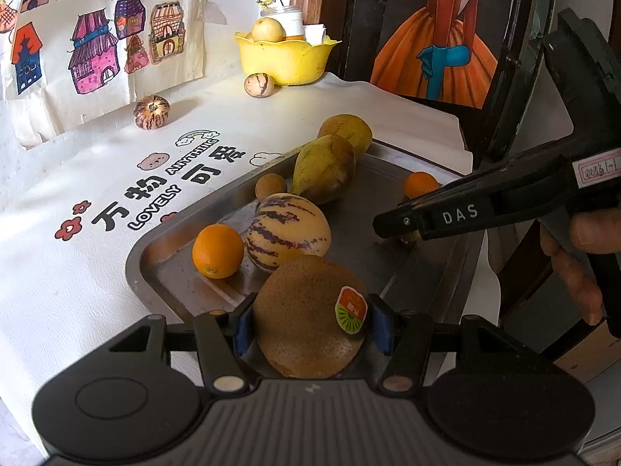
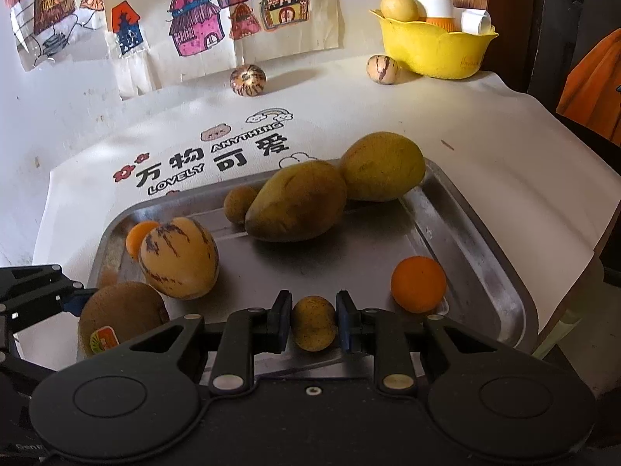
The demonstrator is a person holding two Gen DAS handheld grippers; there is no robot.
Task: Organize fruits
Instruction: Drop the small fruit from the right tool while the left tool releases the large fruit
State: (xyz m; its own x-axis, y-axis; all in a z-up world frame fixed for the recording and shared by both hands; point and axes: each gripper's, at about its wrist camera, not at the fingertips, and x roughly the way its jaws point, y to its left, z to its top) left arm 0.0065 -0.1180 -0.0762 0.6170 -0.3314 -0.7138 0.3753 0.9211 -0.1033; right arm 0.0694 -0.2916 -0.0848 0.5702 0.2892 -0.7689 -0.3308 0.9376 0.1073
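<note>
A steel tray [image 2: 485, 272] [image 1: 163, 244] on the white table holds two mangoes [image 2: 299, 202] [image 2: 382, 165], a striped melon [image 2: 178, 258] [image 1: 289, 229], two oranges [image 2: 418, 284] [image 1: 218, 250] and a small brown fruit [image 2: 238, 204]. My left gripper [image 1: 310, 328] is shut on a brown kiwi with a sticker [image 1: 308, 316] at the tray's near left corner; the kiwi also shows in the right wrist view [image 2: 120, 312]. My right gripper [image 2: 313, 322] is shut on a small yellow-brown fruit [image 2: 313, 323] above the tray's near edge.
A yellow bowl [image 2: 438, 50] [image 1: 285, 56] with a pear and cups stands at the back right. Two striped melons [image 2: 248, 80] [image 2: 383, 69] lie on the tablecloth near the wall. Drawings hang on the wall. A painting and dark frame stand right of the table [image 1: 438, 39].
</note>
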